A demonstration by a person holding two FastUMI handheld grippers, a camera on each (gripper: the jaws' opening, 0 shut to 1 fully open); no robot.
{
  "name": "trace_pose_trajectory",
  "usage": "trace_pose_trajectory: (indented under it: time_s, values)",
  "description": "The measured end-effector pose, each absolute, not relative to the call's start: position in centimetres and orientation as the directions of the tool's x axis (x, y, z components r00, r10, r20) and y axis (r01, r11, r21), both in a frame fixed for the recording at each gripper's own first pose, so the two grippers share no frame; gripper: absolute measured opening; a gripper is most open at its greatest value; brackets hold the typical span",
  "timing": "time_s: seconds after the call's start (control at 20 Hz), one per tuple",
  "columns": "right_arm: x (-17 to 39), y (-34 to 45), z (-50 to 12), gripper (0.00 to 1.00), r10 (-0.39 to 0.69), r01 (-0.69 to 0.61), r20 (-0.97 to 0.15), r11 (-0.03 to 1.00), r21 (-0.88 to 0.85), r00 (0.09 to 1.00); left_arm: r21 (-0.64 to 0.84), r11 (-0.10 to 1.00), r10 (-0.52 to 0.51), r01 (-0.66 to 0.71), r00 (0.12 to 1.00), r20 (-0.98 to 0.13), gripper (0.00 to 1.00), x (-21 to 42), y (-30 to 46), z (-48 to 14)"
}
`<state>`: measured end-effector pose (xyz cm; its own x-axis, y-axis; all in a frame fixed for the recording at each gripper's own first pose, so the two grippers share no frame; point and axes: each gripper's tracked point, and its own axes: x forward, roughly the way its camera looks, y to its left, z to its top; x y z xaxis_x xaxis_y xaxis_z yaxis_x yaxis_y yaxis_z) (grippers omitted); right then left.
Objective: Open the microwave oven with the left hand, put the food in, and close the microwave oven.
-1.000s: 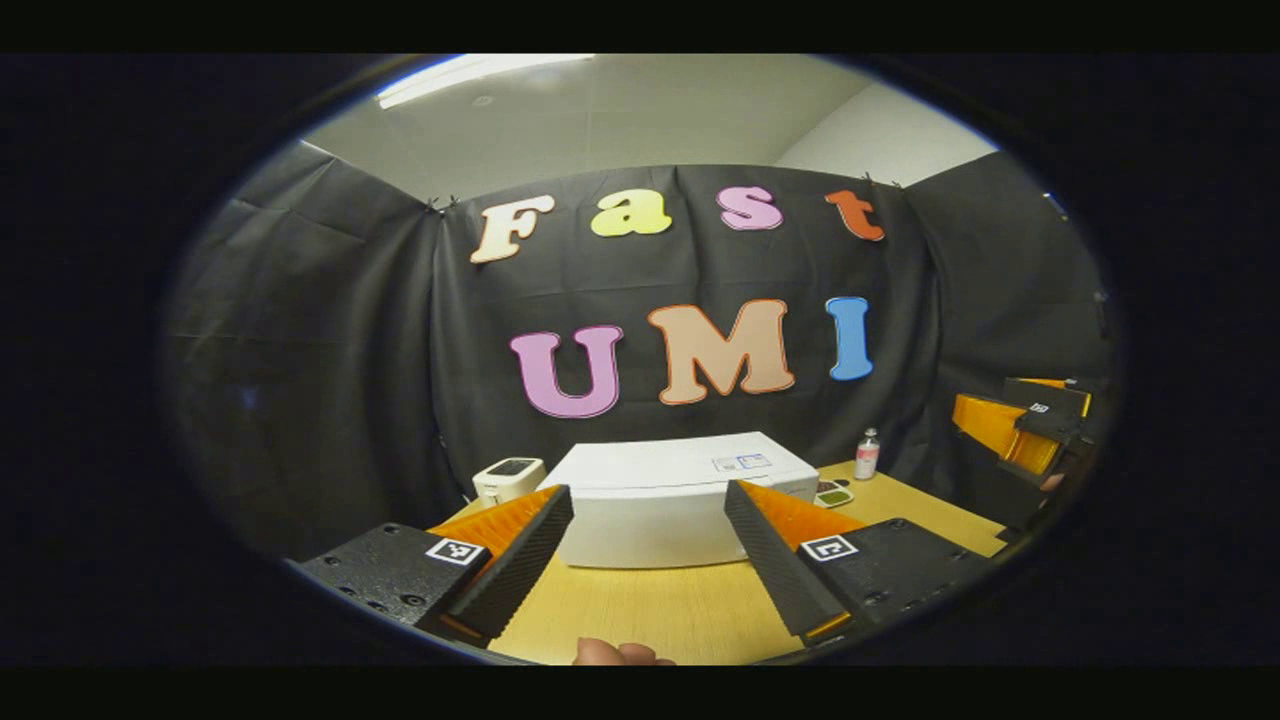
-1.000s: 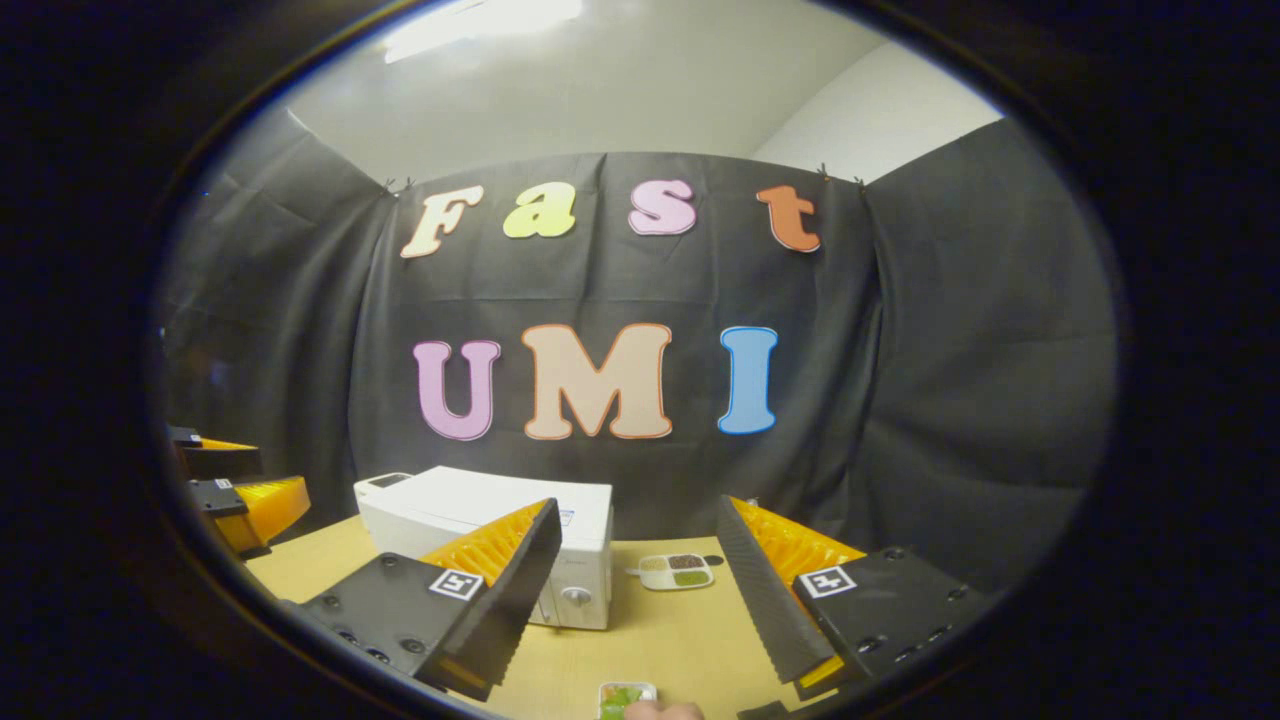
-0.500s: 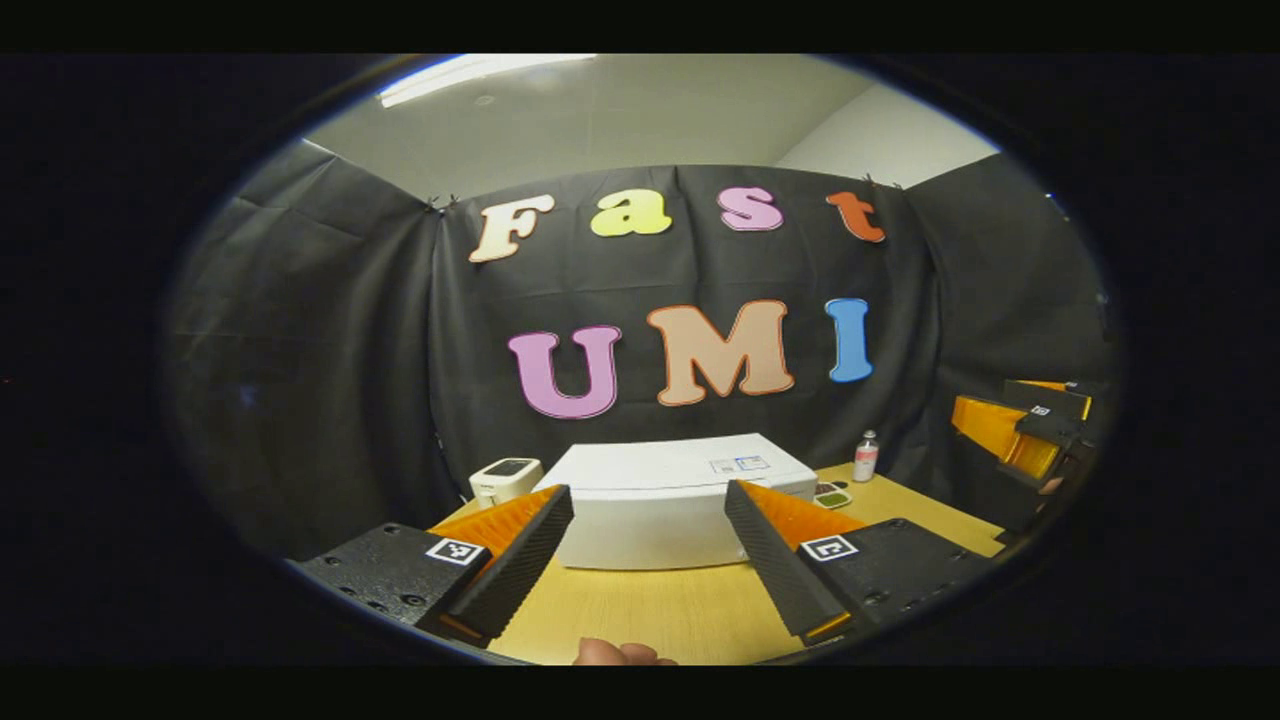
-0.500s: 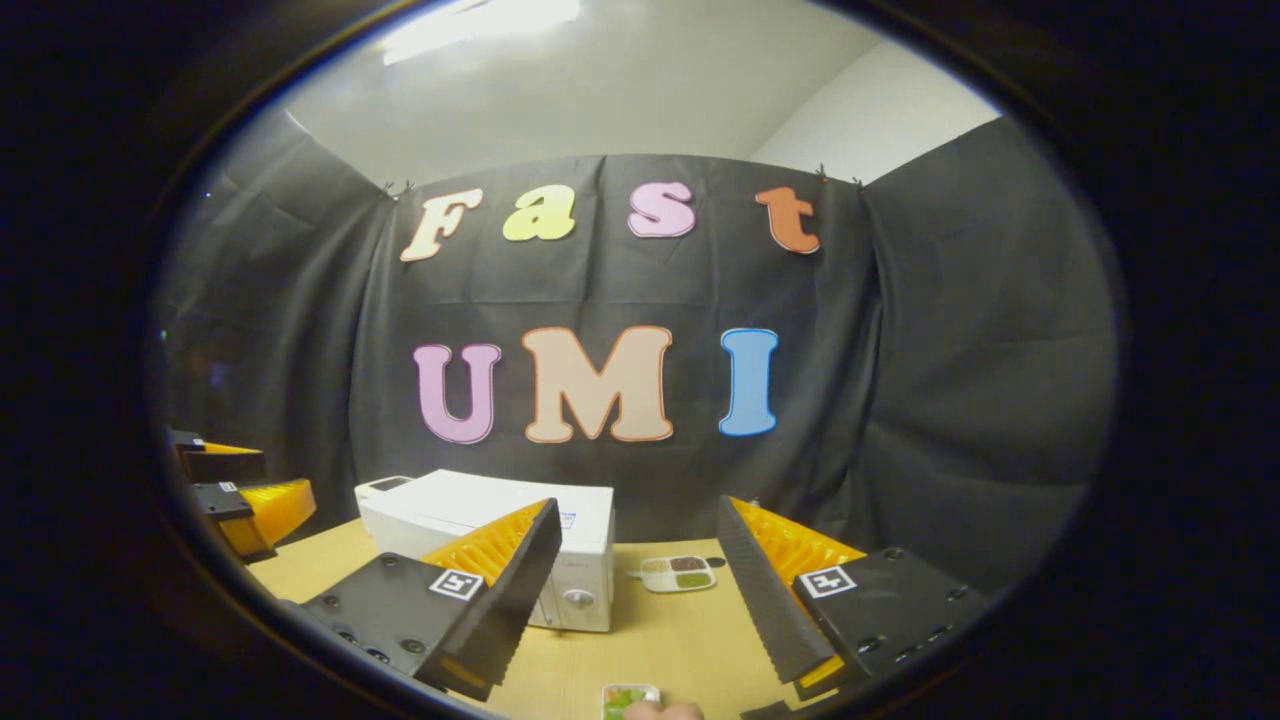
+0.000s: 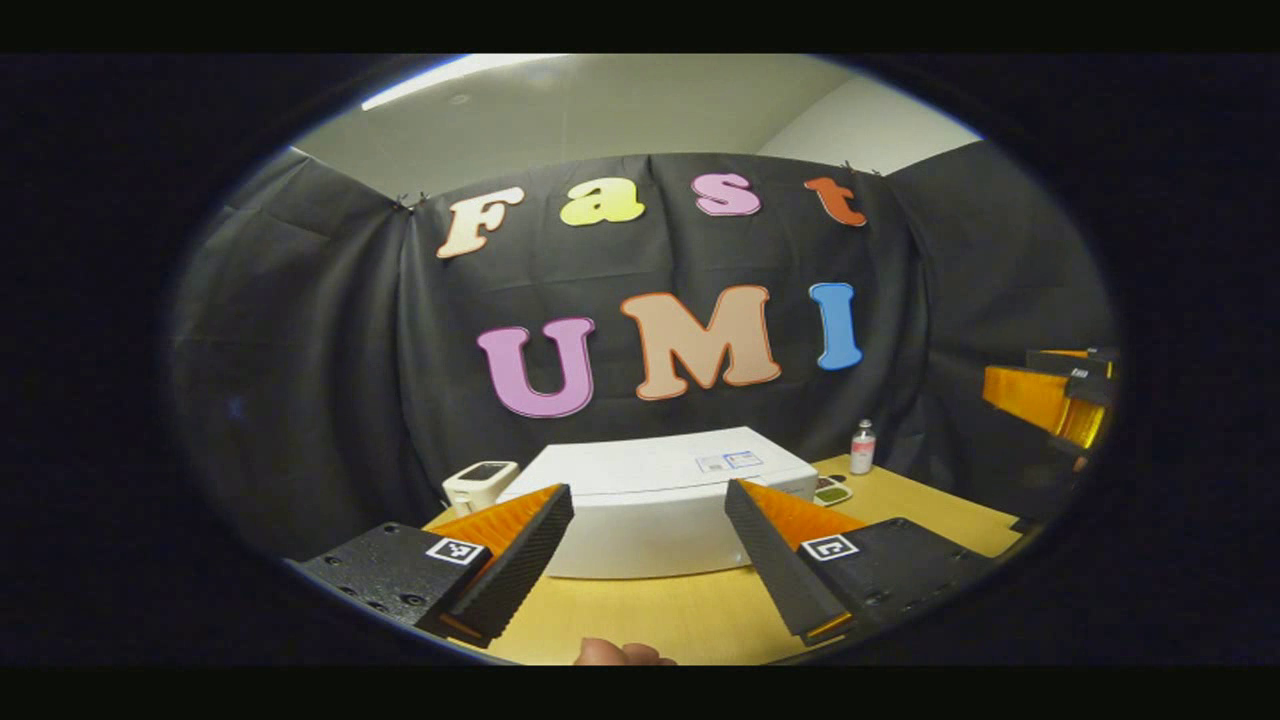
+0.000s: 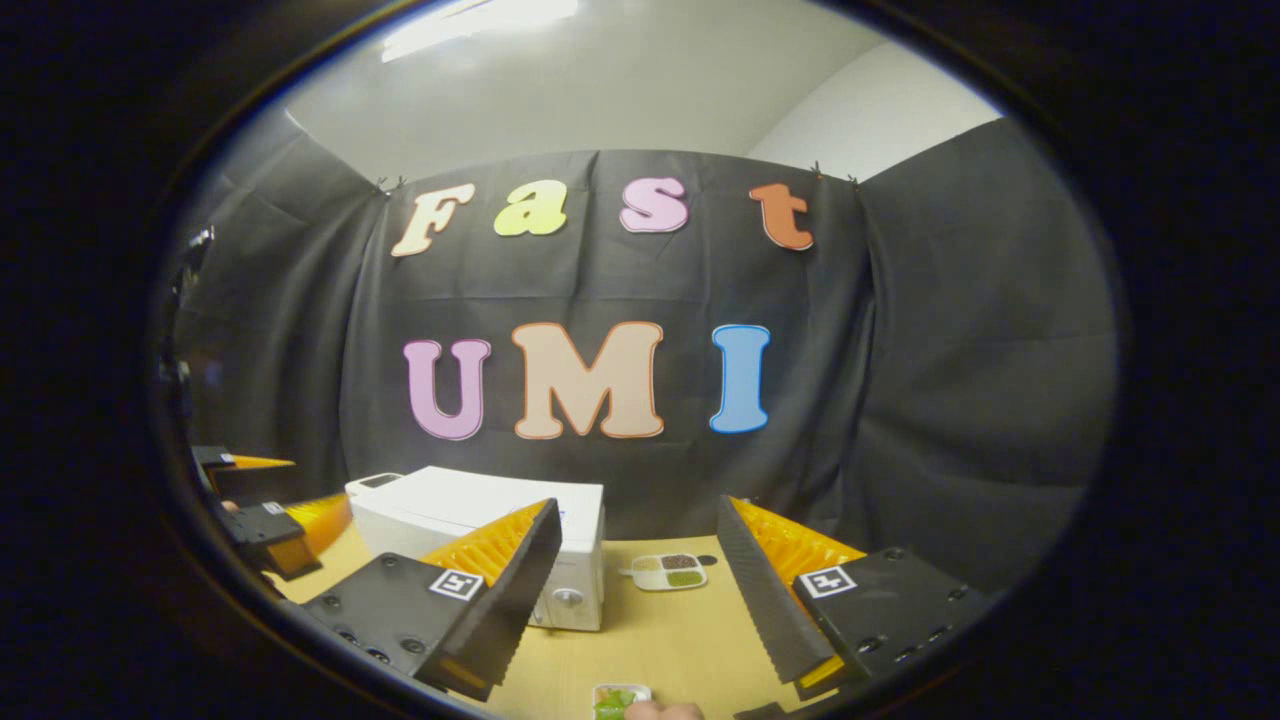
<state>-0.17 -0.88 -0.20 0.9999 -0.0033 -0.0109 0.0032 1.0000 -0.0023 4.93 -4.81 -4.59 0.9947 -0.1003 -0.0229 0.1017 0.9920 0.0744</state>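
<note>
The white microwave (image 5: 650, 505) stands on the wooden table (image 5: 690, 615), a short way ahead of my left gripper (image 5: 648, 490), which is open with nothing between its fingers. In the right gripper view the microwave (image 6: 470, 505) sits at the left with its door shut and a knob (image 6: 567, 597) on its front. My right gripper (image 6: 640, 503) is open too and holds nothing. A small container of green food (image 6: 618, 698) lies at the bottom edge, just below it. The left gripper (image 6: 275, 520) hangs left of the microwave, and the right gripper (image 5: 1050, 395) is at the far right.
A small white device (image 5: 478, 484) stands left of the microwave. A compartment dish (image 6: 668, 572) lies to its right, with a small bottle (image 5: 862, 447) behind it. A fingertip (image 5: 620, 654) shows at the bottom edge. Black cloth walls close the back and sides.
My left gripper has moved a little nearer to the microwave, which looks slightly larger. The right gripper has hardly moved. Both stay open.
</note>
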Motion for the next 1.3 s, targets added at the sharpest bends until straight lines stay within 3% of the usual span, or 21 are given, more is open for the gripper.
trace_pose_trajectory:
  time_s: [0.25,0.45,0.85,1.0,1.1,1.15,1.2,1.3]
  values:
    - [-1.2,-3.4,0.2,0.96,-0.054,0.054,-0.007,0.998,-0.035,0.999,0.154,0.965,-0.185,0.212,0.968,-0.171,0.99,10.4,-9.7,-14.4]
    - [-2.2,-5.9,0.0,0.98,-0.114,0.113,-0.008,0.991,-0.074,0.993,0.126,0.948,-0.239,0.291,0.917,-0.318,0.98,13.8,-13.4,-21.2]
    - [-5.2,-9.3,-2.0,0.96,-0.204,0.199,-0.042,0.974,-0.110,0.978,0.079,0.949,-0.239,0.305,0.859,-0.453,0.95,17.4,-16.0,-26.5]
    - [-6.0,-9.6,-2.8,0.96,-0.220,0.212,-0.065,0.970,-0.116,0.973,0.061,0.960,-0.217,0.272,0.867,-0.448,0.91,18.4,-15.8,-26.6]
    - [-6.5,-9.6,-3.5,0.96,-0.218,0.207,-0.088,0.971,-0.118,0.972,0.071,0.964,-0.196,0.254,0.870,-0.452,0.68,19.0,-15.4,-26.4]
    - [-6.6,-9.6,-3.7,0.96,-0.216,0.204,-0.096,0.972,-0.120,0.972,0.067,0.966,-0.191,0.249,0.867,-0.461,0.42,19.3,-15.7,-26.6]
    - [-6.6,-9.6,-3.9,0.96,-0.210,0.197,-0.104,0.973,-0.120,0.972,0.039,0.968,-0.201,0.246,0.864,-0.461,0.31,19.0,-15.9,-26.8]
    - [-6.7,-9.8,-4.3,0.96,-0.205,0.191,-0.119,0.974,-0.119,0.971,-0.019,0.972,-0.218,0.235,0.867,-0.448,0.25,18.9,-16.0,-26.7]
